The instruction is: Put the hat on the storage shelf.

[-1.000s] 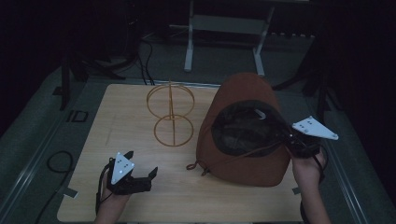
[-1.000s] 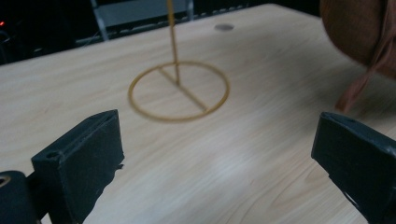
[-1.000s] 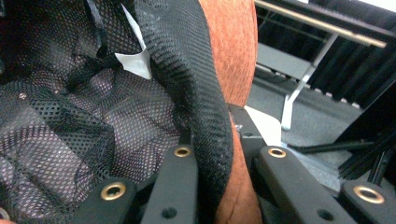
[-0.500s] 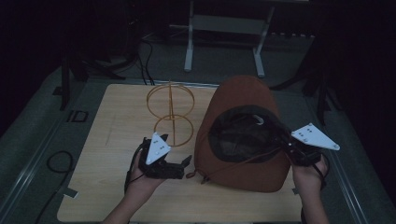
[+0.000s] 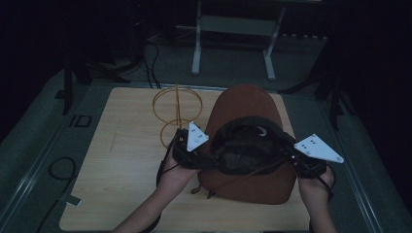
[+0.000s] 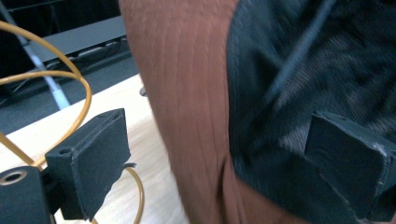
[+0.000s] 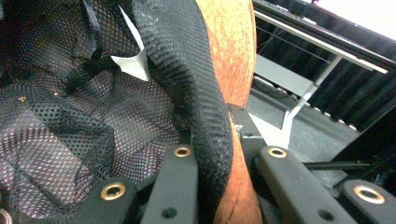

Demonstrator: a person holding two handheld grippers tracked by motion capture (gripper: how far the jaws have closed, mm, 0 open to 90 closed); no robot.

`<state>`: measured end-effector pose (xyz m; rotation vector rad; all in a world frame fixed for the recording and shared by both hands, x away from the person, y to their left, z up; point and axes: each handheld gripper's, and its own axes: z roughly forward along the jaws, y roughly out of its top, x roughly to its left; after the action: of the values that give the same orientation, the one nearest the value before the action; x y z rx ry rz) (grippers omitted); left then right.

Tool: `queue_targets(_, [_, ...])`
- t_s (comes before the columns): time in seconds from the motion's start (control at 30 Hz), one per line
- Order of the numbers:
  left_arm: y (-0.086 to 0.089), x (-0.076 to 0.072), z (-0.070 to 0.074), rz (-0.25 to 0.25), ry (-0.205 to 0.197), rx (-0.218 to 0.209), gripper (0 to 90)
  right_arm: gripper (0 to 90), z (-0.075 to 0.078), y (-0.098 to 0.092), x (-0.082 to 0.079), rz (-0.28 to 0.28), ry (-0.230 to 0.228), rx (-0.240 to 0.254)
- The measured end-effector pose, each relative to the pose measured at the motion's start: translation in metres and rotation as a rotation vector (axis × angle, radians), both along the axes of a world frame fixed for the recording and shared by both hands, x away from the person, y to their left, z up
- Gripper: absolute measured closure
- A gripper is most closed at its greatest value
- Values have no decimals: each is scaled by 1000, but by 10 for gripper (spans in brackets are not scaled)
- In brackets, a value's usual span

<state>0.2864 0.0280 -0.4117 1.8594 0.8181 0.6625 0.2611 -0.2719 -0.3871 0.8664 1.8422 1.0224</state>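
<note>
A brown hat (image 5: 248,107) with a black mesh lining (image 5: 245,145) lies on the wooden table (image 5: 121,155), its opening turned up. My right gripper (image 5: 291,158) is shut on the hat's right rim; in the right gripper view the black mesh edge (image 7: 205,93) and brown cloth run between the jaws (image 7: 212,140). My left gripper (image 5: 206,160) is at the hat's left rim. Its jaws have just been closing and stand wide, with the brown side (image 6: 187,93) and lining between the pads (image 6: 88,163), which do not press on it.
A gold wire stand (image 5: 176,104) of rings on a post stands upright just left of the hat, close behind my left gripper (image 6: 219,158). A metal frame (image 5: 233,24) stands on the floor beyond the table. A cable loop (image 5: 58,167) lies at the left.
My left gripper has moved right and up from the table's front left to the hat's left rim. The right gripper stays on the right rim and the hat's opening is lifted slightly.
</note>
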Motion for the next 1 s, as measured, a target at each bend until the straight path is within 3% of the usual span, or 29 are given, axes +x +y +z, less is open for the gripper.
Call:
queue_targets(0.17, [-8,3,10,32,-51,30,186,826,2,6,-10,21,-25,-13])
queue_targets(0.23, [-7,4,13,30,-50,45,249,826,4,6,-14,26,-35,-13])
queue_targets(0.4, [-11,5,13,57,-38,138,348,826,6,11,-21,44,-47,-16])
queue_targets(0.53, [-14,8,11,46,-37,172,543,825,7,14,-25,57,-51,-8])
queue_targets(0.7, [-16,9,12,50,-54,160,741,824,6,18,-28,71,-53,0])
queue_targets(0.9, [-12,10,14,32,-41,113,829,796,3,13,-33,90,-34,45])
queue_targets(1.0, [-14,5,14,27,-64,108,837,786,0,9,-36,94,-28,61])
